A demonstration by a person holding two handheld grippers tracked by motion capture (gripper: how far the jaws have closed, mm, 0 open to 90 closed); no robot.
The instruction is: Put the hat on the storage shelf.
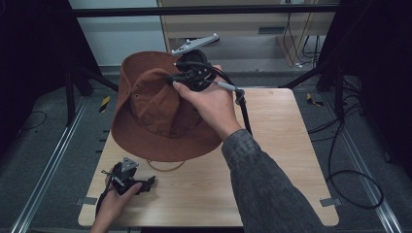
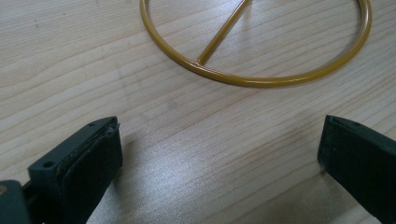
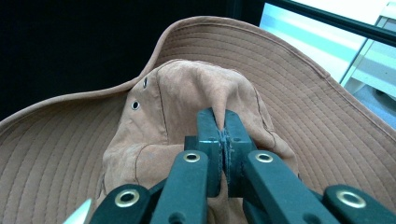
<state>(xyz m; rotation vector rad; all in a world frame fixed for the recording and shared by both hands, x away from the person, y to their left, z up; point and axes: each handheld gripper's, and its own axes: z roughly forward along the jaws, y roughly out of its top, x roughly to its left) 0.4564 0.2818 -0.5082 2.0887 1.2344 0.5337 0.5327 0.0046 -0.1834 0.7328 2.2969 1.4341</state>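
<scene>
My right gripper [image 3: 223, 135] has both jaws pinched tight on a fold of fabric at the crown of the brown hat [image 3: 187, 102]. Pads meet with only the cloth between them. Hat [image 1: 160, 111] hangs off that pinch above the far-left part of the table [image 1: 272, 160], tilted: crown faces up and toward me, brim's far edge is raised and curled, near edge dips low toward the tabletop. Brim reads as an oval, long axis running roughly near-to-far. Two eyelets show on the crown's left side in the right gripper view.

My left gripper [image 2: 219, 154] sits low at the near-left corner, jaws wide apart, nothing between them, just bare wood. Just ahead of it lies a yellow metal ring [image 2: 257, 70] with a spoke across it, flat on the table; in the high view the ring [image 1: 166, 167] sits just under the hat's near brim edge.
</scene>
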